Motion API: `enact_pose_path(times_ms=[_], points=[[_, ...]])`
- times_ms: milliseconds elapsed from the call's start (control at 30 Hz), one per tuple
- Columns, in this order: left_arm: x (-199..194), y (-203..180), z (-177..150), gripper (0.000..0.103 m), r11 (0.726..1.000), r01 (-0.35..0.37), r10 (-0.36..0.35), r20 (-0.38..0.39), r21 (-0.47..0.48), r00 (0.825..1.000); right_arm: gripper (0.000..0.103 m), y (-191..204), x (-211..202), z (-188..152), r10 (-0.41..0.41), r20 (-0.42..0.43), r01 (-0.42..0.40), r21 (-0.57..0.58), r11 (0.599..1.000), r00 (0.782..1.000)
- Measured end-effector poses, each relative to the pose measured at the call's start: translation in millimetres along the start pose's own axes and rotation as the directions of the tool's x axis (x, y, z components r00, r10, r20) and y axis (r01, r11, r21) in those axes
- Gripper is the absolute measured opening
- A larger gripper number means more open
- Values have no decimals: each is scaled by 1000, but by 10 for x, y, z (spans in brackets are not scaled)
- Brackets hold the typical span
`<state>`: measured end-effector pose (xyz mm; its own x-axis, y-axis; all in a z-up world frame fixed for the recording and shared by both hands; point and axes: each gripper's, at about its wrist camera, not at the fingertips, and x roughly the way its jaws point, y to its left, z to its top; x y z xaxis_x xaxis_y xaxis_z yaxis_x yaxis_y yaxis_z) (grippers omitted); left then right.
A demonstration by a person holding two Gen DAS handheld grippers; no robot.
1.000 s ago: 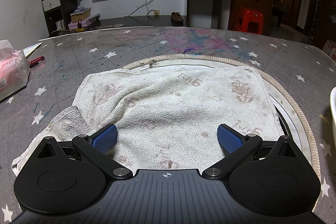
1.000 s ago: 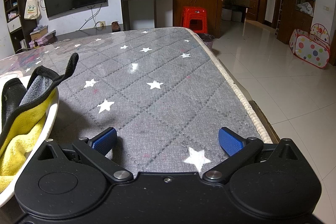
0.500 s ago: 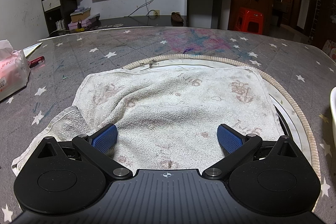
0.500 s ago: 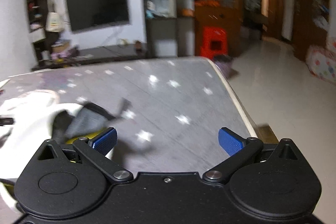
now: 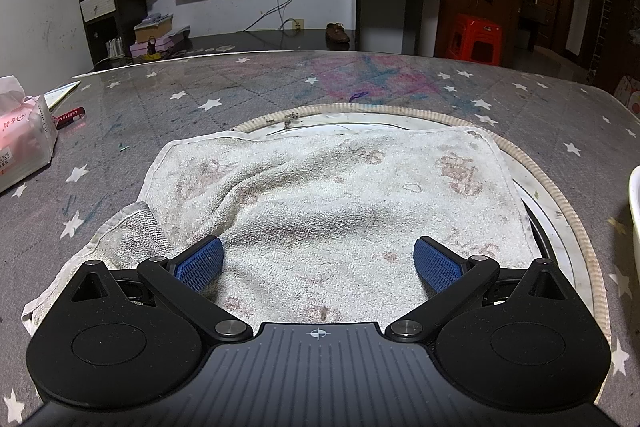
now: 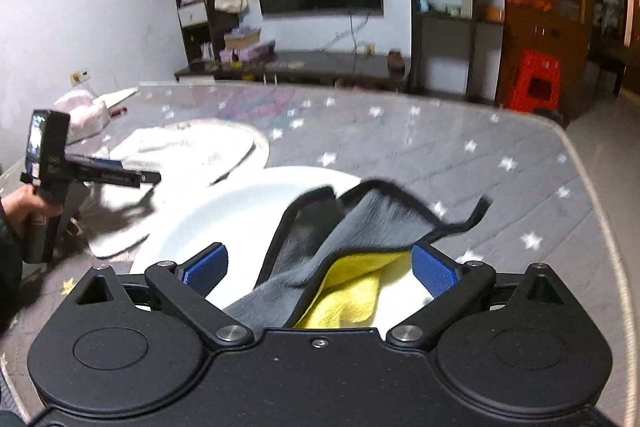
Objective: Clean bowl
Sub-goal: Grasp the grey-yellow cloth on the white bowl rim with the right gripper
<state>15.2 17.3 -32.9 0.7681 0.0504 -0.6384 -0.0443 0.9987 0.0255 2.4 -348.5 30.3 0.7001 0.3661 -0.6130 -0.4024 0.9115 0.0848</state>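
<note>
A white bowl (image 6: 240,211) sits on the grey star-patterned table, with a grey and yellow cloth (image 6: 352,247) draped inside it and over its right rim. My right gripper (image 6: 320,267) is open just above the cloth, its blue pads on either side of it. My left gripper (image 5: 318,263) is open and empty over a stained white towel (image 5: 320,195); it also shows in the right wrist view (image 6: 96,175), held in a hand left of the bowl. The bowl's rim (image 5: 634,203) shows at the left wrist view's right edge.
The towel lies on a round mat with a woven rim (image 5: 560,199). A pink tissue pack (image 5: 20,135) and a red pen (image 5: 70,117) lie at the table's left. The table's right edge (image 6: 592,195) drops to the tiled floor.
My right gripper has swung left, from facing the table's bare right side to hovering over the bowl and cloth. My left gripper has not moved.
</note>
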Motion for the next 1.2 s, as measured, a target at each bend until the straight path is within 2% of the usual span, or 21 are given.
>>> enact_pose_path(times_ms=[167, 233, 367, 400, 467, 600, 733, 867, 933, 1067, 1200], points=[[-1, -2, 0, 103, 1000, 0, 0, 0, 0, 1000, 89, 11, 209, -67, 32, -72, -30, 30, 999, 997], [-2, 1, 0, 103, 1000, 0, 0, 0, 0, 1000, 75, 11, 280, -95, 32, -97, -27, 48, 998, 995], [-12, -8, -4, 102, 1000, -9, 9, -1, 8, 1000, 63, 72, 340, -154, -8, -107, 11, 29, 1000, 994], [-29, -14, -3, 99, 1000, -12, 12, -3, 4, 1000, 59, 102, 338, -164, -23, -106, 25, 20, 999, 994], [-86, -21, 2, 84, 1000, -4, 4, -15, -15, 1000, 54, 137, 323, -186, -42, -104, 43, 11, 999, 994], [-338, -89, -23, 79, 998, 60, -61, -15, -30, 998, 45, 179, 272, -232, -58, -106, 59, 7, 998, 993], [-632, -255, -106, 71, 992, 126, -127, -36, -24, 991, 45, 228, 244, -255, -71, -125, 72, 9, 997, 990], [-921, -455, -206, 70, 979, 199, -201, -52, -40, 978, 45, 277, 205, -253, -95, -134, 98, 14, 995, 986], [-1058, -545, -237, 70, 973, 227, -228, -29, -41, 973, 45, 309, 192, -266, -101, -138, 103, 12, 995, 985], [-1162, -692, -263, 70, 955, 290, -292, -34, -59, 956, 45, 336, 133, -301, -91, -151, 92, 2, 996, 984], [-1126, -907, -266, 70, 950, 310, -311, -65, -30, 948, 44, 339, 81, -329, -93, -163, 92, -12, 996, 982]])
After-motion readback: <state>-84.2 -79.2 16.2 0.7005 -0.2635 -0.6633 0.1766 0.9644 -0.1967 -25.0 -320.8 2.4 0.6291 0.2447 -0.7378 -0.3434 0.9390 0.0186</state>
